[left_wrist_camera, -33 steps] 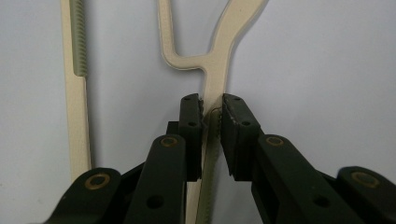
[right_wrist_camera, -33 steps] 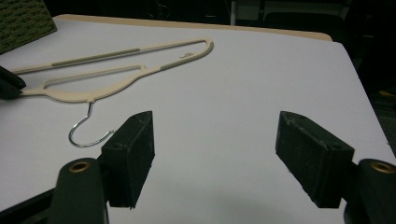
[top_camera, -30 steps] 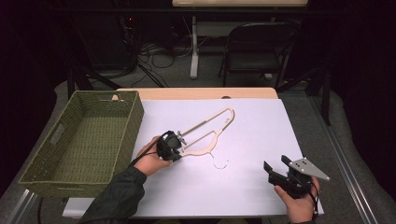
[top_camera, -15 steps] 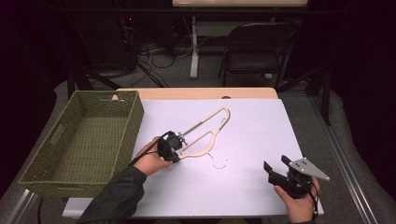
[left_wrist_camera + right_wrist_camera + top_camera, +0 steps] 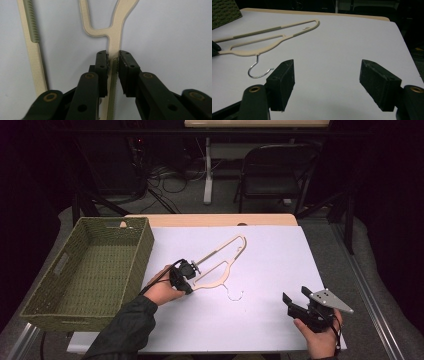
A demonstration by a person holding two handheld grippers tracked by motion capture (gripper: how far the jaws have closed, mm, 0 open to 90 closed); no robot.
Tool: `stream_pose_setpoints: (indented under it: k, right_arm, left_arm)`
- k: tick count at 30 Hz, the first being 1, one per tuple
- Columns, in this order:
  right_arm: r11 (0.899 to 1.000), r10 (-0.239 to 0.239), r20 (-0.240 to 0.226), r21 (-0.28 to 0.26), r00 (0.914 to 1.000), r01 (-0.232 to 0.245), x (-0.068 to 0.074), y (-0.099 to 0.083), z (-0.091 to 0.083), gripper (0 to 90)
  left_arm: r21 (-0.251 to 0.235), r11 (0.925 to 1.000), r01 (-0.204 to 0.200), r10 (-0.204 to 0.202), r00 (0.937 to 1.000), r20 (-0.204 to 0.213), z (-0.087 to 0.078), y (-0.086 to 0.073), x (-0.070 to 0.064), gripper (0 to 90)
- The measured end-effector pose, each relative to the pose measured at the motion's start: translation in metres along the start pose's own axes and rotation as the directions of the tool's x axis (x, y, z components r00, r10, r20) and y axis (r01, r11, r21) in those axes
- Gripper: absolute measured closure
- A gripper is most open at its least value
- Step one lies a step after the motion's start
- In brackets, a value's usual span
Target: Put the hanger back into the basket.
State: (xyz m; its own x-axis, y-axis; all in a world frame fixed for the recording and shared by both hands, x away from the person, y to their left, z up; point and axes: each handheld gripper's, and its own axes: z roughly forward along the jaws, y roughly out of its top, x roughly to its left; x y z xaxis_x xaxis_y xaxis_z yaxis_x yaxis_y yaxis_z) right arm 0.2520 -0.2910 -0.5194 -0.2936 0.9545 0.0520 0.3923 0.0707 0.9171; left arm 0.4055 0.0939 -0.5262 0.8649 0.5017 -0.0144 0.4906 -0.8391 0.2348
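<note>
You have one hanger (image 5: 218, 265) on the white table (image 5: 270, 270), one woven basket (image 5: 90, 270) at the table's left side, and two grippers. Your left gripper (image 5: 186, 272) has its jaws closed on the hanger's arm near the left end, just past the notch, as the left gripper view shows (image 5: 113, 53). The hanger runs diagonally from your left hand up toward the table's far middle, with its single metal hook (image 5: 234, 294) pointing toward you. Your right gripper (image 5: 295, 304) sits near the table's near right corner with its jaws spread wide and nothing between them, well apart from the hanger. The basket's right wall stands near your left hand. The widest open surface lies on the right half of the table, between the hanger and the right edge, and along the near edge between your two hands.
</note>
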Motion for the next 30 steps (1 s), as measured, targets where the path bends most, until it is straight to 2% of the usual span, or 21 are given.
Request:
stream_pose_setpoints:
  k: [12,16,19,23,27,29,30]
  right_arm:
    - [1.0,-0.002,-0.002,-0.001,1.0,0.002,0.0,0.0,0.0,28.3]
    - [1.0,-0.003,-0.002,-0.001,1.0,0.003,0.0,0.0,0.001,28.4]
    - [1.0,-0.001,-0.003,-0.001,1.0,0.001,0.0,0.0,0.001,28.4]
    - [1.0,-0.002,-0.001,0.002,1.0,0.002,-0.001,0.0,0.001,28.4]
    - [1.0,0.002,-0.002,0.005,1.0,-0.002,-0.001,0.0,0.0,28.5]
    - [1.0,-0.002,-0.001,0.003,1.0,0.002,-0.001,0.0,0.0,28.5]
    - [1.0,0.0,-0.001,0.005,1.0,0.0,-0.001,0.0,0.0,28.5]
  left_arm:
    - [0.038,0.9992,-0.011,0.011,0.9999,0.004,0.001,0.005,0.0,77.1]
    - [0.059,0.9966,-0.057,0.058,0.9983,-0.013,0.0,0.007,-0.003,79.5]
    - [0.056,0.9961,-0.068,0.069,0.9973,-0.025,-0.001,0.007,-0.005,80.1]
    - [0.019,0.9988,-0.044,0.045,0.9985,-0.032,-0.006,0.006,-0.006,80.5]
    - [0.015,0.9993,-0.035,0.036,0.9985,-0.041,-0.011,0.005,-0.007,80.6]
    - [0.0,0.9998,-0.021,0.021,0.9992,-0.033,-0.013,0.005,-0.008,80.7]
    - [-0.013,0.9998,-0.018,0.017,0.9989,-0.045,-0.015,0.005,-0.009,80.7]
